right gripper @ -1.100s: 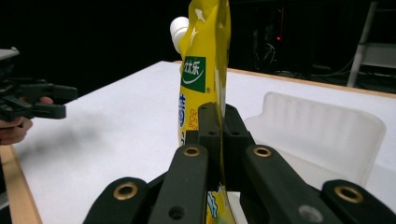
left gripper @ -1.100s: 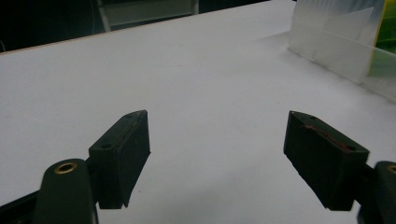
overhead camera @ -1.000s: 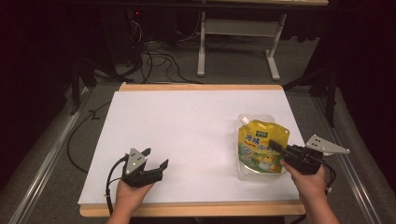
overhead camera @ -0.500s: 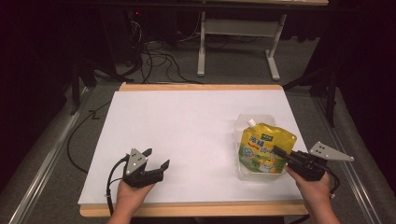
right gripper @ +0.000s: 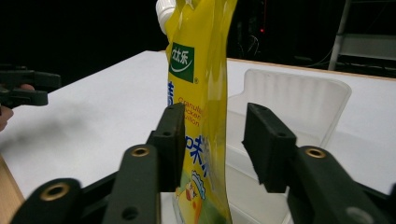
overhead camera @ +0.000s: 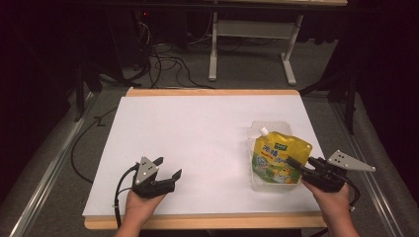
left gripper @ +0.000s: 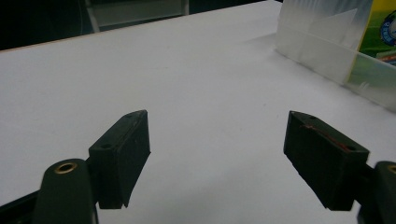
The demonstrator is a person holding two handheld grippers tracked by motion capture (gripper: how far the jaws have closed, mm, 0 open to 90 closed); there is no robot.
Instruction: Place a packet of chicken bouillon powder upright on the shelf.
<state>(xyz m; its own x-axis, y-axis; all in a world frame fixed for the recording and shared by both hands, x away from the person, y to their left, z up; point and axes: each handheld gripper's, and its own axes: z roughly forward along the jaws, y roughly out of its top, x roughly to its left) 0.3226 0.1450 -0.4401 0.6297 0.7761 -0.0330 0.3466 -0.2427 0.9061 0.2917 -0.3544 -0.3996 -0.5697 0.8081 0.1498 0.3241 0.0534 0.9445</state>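
Note:
A yellow spouted pouch (overhead camera: 279, 157) stands in a clear plastic tray (overhead camera: 266, 127) on the right of the white table. My right gripper (overhead camera: 293, 166) points at the pouch's near edge. Its jaws have just been opening. In the right gripper view the pouch (right gripper: 201, 56) rises upright between the spread jaws of the right gripper (right gripper: 212, 140), with a gap to the right pad (right gripper: 268, 147), and the tray (right gripper: 299, 93) lies behind. My left gripper (overhead camera: 168, 167) rests open at the table's front left, nothing between its jaws (left gripper: 217, 154).
The white table top (overhead camera: 197, 133) stretches bare between the two hands, with a wooden edge at front and back. Cables and a grey desk frame (overhead camera: 247, 44) lie on the floor beyond. In the left gripper view the tray (left gripper: 317, 46) is at upper right.
The right gripper's jaws have spread apart from around the pouch, which stays upright in the tray. The left gripper has kept still.

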